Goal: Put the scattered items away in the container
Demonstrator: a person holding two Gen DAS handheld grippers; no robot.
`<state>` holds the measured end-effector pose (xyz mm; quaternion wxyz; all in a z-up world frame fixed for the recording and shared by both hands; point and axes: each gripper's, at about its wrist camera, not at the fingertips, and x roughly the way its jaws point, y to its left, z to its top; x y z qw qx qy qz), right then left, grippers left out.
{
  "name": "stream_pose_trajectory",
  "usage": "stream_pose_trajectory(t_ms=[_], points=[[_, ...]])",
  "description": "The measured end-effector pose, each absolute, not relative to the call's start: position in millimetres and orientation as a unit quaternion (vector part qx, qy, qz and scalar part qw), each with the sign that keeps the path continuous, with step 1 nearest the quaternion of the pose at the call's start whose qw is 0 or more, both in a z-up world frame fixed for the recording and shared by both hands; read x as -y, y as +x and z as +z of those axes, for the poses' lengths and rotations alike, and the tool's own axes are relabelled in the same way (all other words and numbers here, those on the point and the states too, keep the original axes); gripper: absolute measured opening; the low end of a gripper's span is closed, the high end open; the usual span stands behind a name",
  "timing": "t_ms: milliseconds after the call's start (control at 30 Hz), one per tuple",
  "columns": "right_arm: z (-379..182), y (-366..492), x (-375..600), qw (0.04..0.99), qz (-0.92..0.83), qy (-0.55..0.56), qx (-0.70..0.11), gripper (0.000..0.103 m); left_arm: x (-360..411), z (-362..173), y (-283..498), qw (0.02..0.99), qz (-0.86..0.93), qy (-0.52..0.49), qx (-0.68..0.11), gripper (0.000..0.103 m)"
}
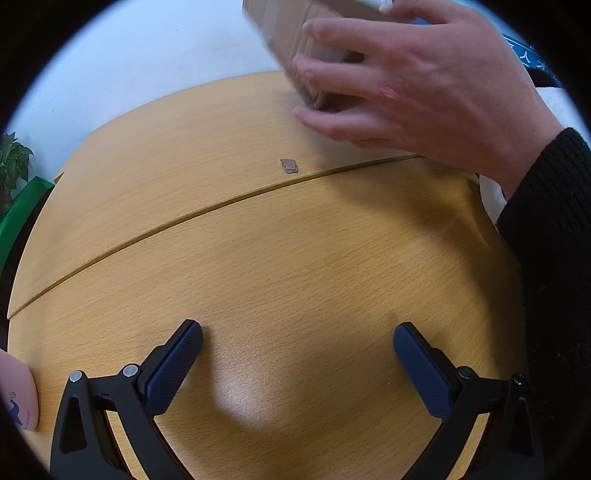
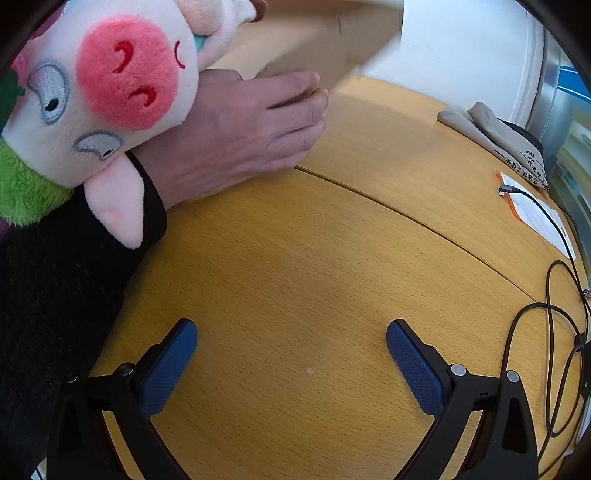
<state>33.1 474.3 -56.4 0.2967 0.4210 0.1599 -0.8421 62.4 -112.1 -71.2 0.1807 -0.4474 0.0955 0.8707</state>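
Note:
A brown cardboard box (image 1: 291, 33) hangs blurred at the far edge of the wooden table (image 1: 258, 258), with a person's hand (image 1: 424, 85) on it. The right wrist view shows the same box (image 2: 325, 40) and hand (image 2: 240, 133) at upper left. A plush pig toy (image 2: 110, 85) with a pink snout and green fur rests over the black sleeve (image 2: 55, 277). My left gripper (image 1: 297, 339) is open above bare wood. My right gripper (image 2: 291, 339) is open too, with nothing between its fingers.
A small brown scrap (image 1: 289, 165) lies near the table seam. A pink object (image 1: 18, 398) sits at the left edge. A green plant pot (image 1: 18, 206) stands beyond the table. Black cables (image 2: 554, 332), a paper slip (image 2: 535, 214) and a folded beige bag (image 2: 491, 133) lie at right.

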Motion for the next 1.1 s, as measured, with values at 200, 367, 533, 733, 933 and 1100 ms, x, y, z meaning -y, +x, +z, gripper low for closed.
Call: stream_pose_trajectory(t_ms=[200, 367, 533, 733, 933, 1100], points=[[-56.5, 33.0, -474.2, 0.297, -0.842, 0.421, -0.160, 0.103, 109.2, -73.1, 63.6, 0.181, 0.871, -0.447, -0.095, 0.103], [-56.7, 33.1, -474.2, 0.297, -0.842, 0.421, -0.160, 0.103, 106.2, -73.9, 66.4, 0.181, 0.871, -0.447, -0.096, 0.103], [-56.8, 33.3, -473.7, 0.297, -0.842, 0.421, -0.160, 0.103, 108.4, -72.6, 65.9, 0.181, 0.871, -0.447, -0.096, 0.103], [-56.8, 33.3, -473.8, 0.297, -0.842, 0.421, -0.160, 0.103, 110.1, -72.0, 64.9, 0.182, 0.871, -0.447, -0.096, 0.103], [-56.8, 33.4, -473.6, 0.297, -0.842, 0.421, -0.160, 0.103, 110.5, -72.0, 64.6, 0.182, 0.871, -0.447, -0.096, 0.103], [-56.8, 33.4, -473.9, 0.297, -0.842, 0.421, -0.160, 0.103, 112.4, -70.9, 63.5, 0.182, 0.871, -0.447, -0.096, 0.103]])
